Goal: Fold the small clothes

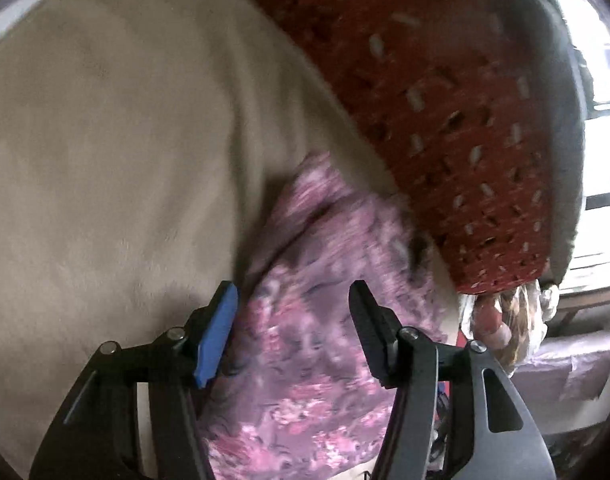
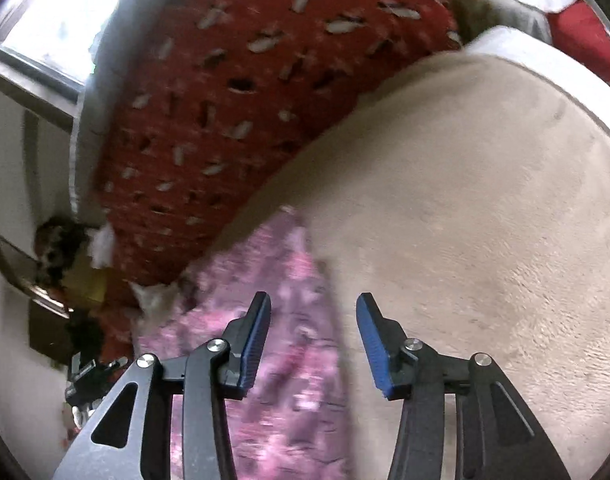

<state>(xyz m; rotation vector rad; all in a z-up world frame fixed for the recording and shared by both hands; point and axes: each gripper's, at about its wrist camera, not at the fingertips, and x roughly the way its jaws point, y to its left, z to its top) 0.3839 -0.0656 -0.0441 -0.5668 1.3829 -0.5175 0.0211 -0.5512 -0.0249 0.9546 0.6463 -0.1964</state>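
Apparently I was at the reaching stage: my left gripper point(image 1: 293, 320) and right gripper point(image 2: 313, 330) both hovered with fingers spread and empty over the pink floral garment point(image 1: 317, 320), which lay rumpled on the beige blanket point(image 1: 117, 152) just beside the red crocheted throw point(image 1: 445, 100). Next, I judged, each pair needed to drop onto an edge of that garment and pinch it before any fold. No container showed near the garment.
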